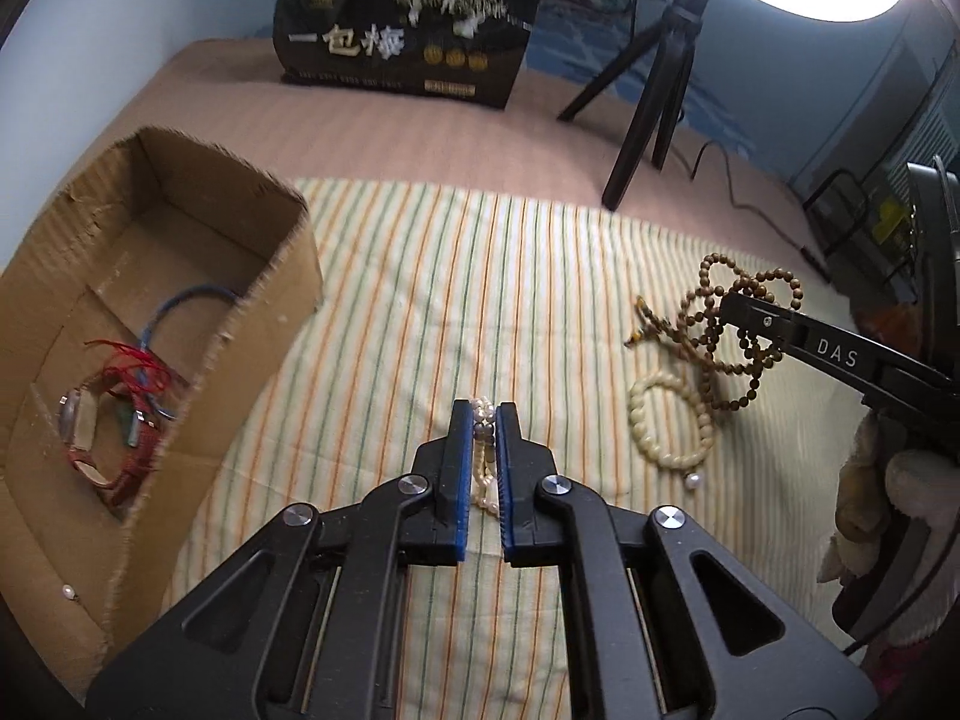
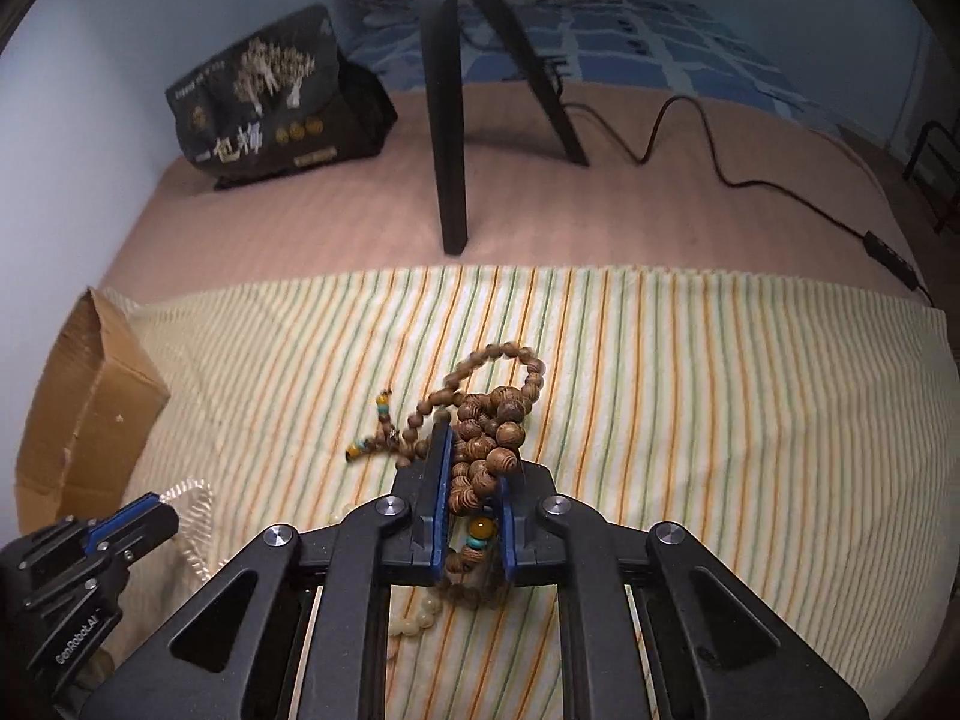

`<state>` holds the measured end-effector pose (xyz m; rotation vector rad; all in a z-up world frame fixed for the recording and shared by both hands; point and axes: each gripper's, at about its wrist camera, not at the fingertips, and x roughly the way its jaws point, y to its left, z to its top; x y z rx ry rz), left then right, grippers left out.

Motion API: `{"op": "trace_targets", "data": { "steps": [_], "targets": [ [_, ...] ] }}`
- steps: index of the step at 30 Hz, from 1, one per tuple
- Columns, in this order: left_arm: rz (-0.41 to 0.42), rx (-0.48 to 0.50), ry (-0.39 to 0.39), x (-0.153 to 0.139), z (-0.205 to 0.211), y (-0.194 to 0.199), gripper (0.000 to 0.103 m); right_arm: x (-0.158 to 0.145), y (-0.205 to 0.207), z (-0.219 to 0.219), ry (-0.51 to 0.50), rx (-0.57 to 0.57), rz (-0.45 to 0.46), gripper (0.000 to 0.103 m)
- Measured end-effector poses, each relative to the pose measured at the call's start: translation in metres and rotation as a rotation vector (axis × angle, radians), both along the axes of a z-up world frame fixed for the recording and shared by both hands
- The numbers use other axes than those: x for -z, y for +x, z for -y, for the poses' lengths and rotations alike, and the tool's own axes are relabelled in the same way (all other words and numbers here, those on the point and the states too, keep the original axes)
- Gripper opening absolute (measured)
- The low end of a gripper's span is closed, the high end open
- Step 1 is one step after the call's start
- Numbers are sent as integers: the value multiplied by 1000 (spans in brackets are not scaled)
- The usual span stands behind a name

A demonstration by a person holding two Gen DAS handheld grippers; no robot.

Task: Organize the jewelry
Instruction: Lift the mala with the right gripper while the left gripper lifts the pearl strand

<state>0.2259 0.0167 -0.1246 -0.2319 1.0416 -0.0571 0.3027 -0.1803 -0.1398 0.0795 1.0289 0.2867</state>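
My left gripper (image 1: 483, 414) is shut on a pearl necklace (image 1: 483, 456), whose strand runs between the blue pads just above the striped cloth (image 1: 420, 300). My right gripper (image 2: 477, 450) is shut on a long brown wooden bead string (image 2: 486, 420), bunched between its jaws with loops trailing on the cloth. In the left wrist view that string (image 1: 738, 324) lies at the right under the right gripper. A cream bead bracelet (image 1: 669, 420) lies just in front of it. The cardboard box (image 1: 150, 312) at the left holds a watch (image 1: 84, 426), red cord and a blue loop.
A black tripod (image 1: 654, 96) and its cable stand behind the cloth. A black printed bag (image 1: 408, 24) stands at the back. A ring light glares at the top right. The box also shows at the left in the right wrist view (image 2: 84, 408).
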Motion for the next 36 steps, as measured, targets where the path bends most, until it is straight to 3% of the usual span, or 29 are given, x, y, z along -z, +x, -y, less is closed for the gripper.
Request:
{"op": "trace_targets", "data": {
  "steps": [13,24,36],
  "targets": [
    [132,-31,-66,-55,-23,-23,5,-58,-20,0,56,16,134,11],
    [287,-51,-94,-111,-55,-59,5,-103,-48,-25,120,-52,232,11],
    [354,-126,-71,-134,-109,-93,5,-133,-77,-75,170,-170,277,11]
  ]
}}
